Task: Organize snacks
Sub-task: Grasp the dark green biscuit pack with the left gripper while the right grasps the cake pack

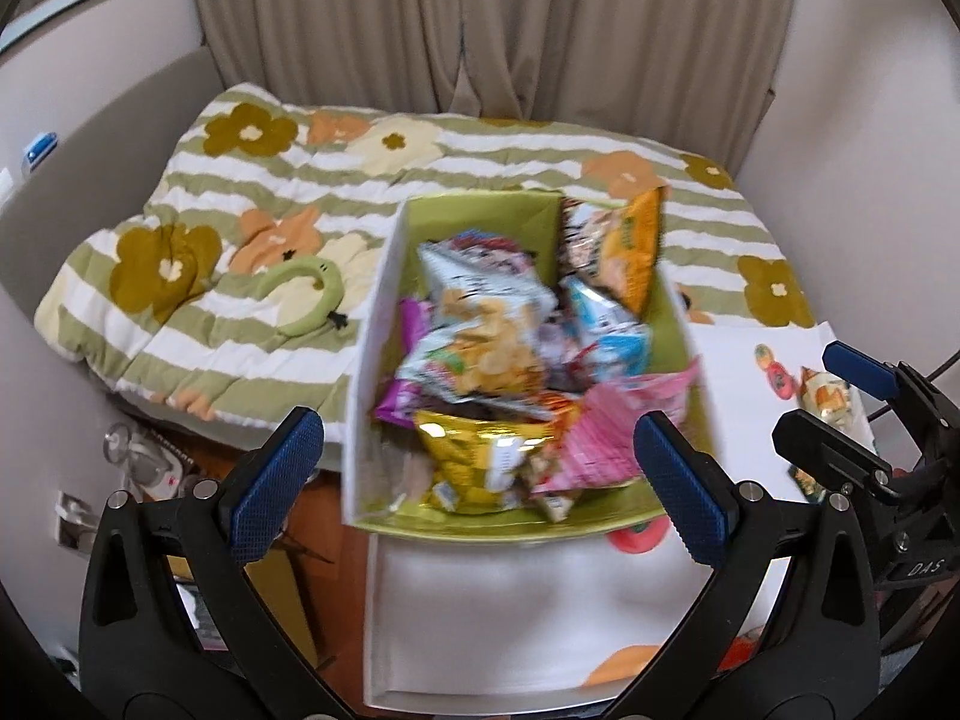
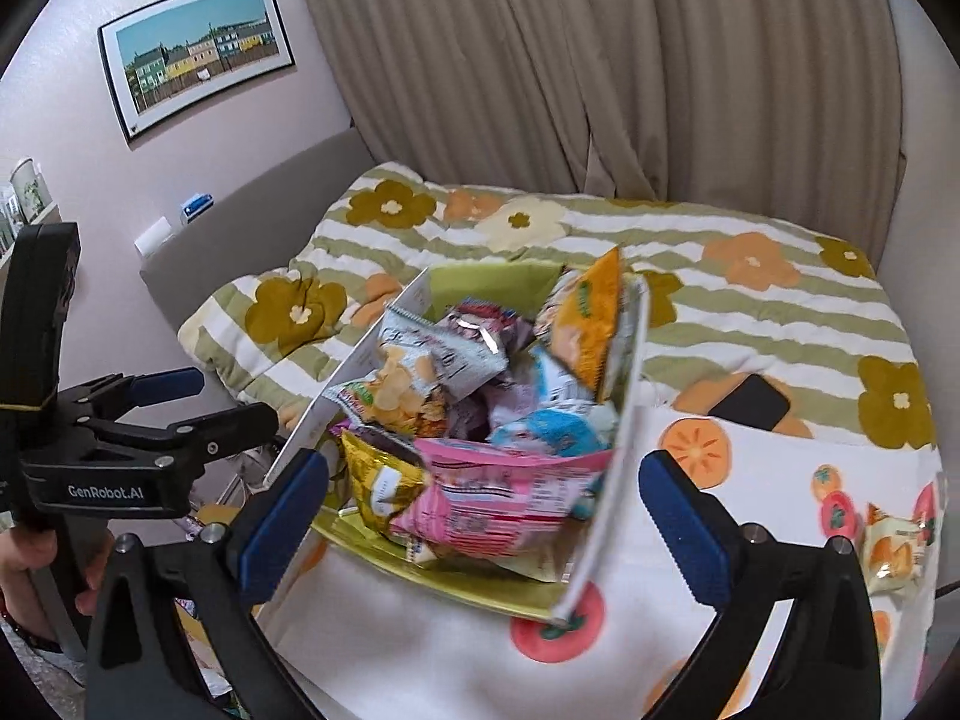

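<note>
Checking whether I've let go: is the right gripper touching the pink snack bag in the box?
Apart. In the right wrist view the right gripper is wide open, and both blue pads stand clear of the pink snack bag, which rests in the box.

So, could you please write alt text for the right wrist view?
A green-lined box crammed with snack packets sits on a fruit-print cloth, framed by the open, empty right gripper. The left gripper is at left; a floral quilt lies behind.
</note>
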`<state>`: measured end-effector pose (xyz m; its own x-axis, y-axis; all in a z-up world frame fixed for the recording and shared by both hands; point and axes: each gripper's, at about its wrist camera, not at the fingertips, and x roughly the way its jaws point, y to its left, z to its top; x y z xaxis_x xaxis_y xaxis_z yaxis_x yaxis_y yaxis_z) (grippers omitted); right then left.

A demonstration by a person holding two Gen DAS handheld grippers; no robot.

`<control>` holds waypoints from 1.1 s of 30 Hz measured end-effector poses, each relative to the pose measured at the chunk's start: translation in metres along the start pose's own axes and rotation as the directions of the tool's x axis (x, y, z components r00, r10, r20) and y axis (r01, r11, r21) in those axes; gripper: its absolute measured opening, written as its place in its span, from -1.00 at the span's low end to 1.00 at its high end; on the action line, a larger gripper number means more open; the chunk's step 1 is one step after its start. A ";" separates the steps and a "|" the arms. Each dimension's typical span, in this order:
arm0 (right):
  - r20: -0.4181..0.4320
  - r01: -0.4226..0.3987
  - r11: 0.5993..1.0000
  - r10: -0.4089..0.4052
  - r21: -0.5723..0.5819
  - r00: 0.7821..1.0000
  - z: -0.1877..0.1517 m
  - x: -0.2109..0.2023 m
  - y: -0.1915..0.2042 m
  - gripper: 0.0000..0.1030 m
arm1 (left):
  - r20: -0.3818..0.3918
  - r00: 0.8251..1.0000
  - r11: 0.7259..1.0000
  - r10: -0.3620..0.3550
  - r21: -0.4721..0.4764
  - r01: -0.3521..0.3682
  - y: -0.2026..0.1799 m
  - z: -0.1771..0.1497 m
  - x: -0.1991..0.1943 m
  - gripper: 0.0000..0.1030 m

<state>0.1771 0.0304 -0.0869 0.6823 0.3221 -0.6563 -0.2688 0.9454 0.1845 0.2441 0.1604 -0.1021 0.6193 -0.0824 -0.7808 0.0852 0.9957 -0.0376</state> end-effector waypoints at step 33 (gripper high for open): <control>-0.127 0.143 0.989 -0.138 0.037 0.982 -0.065 -0.090 -0.322 1.00 | -0.298 0.942 0.980 -0.154 0.076 0.184 -0.369 -0.115 0.136 0.99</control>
<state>0.1576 -0.3064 -0.1348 0.6209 0.1799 -0.7629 -0.1428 0.9830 0.1155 0.2067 -0.2136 -0.2663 0.3374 -0.2181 -0.9158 0.2572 0.9571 -0.1332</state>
